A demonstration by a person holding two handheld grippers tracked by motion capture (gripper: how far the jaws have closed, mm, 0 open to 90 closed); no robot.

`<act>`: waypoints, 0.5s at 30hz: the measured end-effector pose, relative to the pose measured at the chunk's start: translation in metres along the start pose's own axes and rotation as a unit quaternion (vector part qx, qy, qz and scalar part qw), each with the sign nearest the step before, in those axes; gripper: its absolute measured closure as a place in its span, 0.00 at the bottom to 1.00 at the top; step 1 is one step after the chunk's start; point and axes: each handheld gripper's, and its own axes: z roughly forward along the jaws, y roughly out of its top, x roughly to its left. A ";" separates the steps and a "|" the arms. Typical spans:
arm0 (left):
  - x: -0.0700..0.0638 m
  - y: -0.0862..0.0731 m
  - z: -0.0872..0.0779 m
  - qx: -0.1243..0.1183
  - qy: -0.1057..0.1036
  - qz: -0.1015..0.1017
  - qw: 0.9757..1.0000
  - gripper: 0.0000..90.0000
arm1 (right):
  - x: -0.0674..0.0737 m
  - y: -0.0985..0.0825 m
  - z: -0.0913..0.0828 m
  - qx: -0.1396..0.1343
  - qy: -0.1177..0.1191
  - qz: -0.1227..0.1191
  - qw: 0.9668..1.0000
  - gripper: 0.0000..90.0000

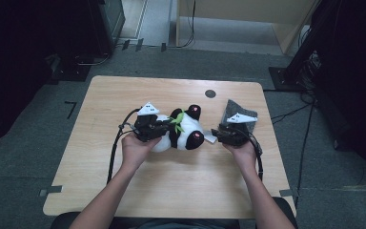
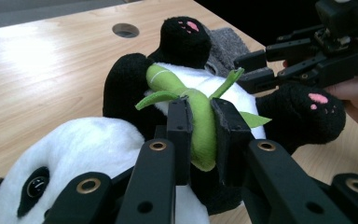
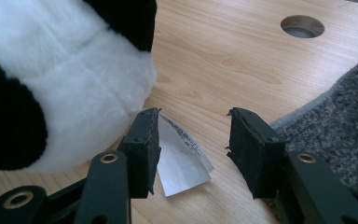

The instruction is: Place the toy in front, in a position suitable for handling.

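Observation:
A black-and-white plush panda (image 1: pixel 186 133) lies on its back in the middle of the wooden table (image 1: pixel 124 100). A green felt bamboo sprig (image 2: pixel 168 79) is sewn to its chest. My left gripper (image 2: pixel 200 105) is shut on that sprig, its pads pressing the stalk from both sides. My right gripper (image 3: pixel 193 126) stands open at the panda's rear end, next to the white belly (image 3: pixel 74 70). The panda's white label (image 3: pixel 182 158) lies on the table between the jaws, against the left pad and untouched by the right one. In the high view the left gripper (image 1: pixel 164 126) and the right gripper (image 1: pixel 217 135) flank the toy.
A grey fuzzy cloth (image 1: pixel 233 110) lies just behind the right gripper, also seen as a grey cloth (image 3: pixel 340 126) beside its right jaw. A round cable hole (image 1: pixel 210 93) sits near the table's far edge. Bare wood spreads to the left and toward the person.

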 end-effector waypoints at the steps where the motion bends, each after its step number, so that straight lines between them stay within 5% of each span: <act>1: 0.000 -0.001 0.002 0.002 -0.002 0.000 1.000 0.87 | -0.001 0.000 -0.001 0.001 -0.001 0.002 1.000 0.59; 10: -0.001 -0.003 0.005 0.005 -0.001 0.007 1.000 0.82 | -0.008 -0.006 -0.005 0.004 -0.014 0.010 1.000 0.58; 15: -0.003 -0.005 0.005 -0.001 0.009 0.016 1.000 0.66 | -0.012 -0.007 -0.009 0.000 -0.031 0.012 0.999 0.54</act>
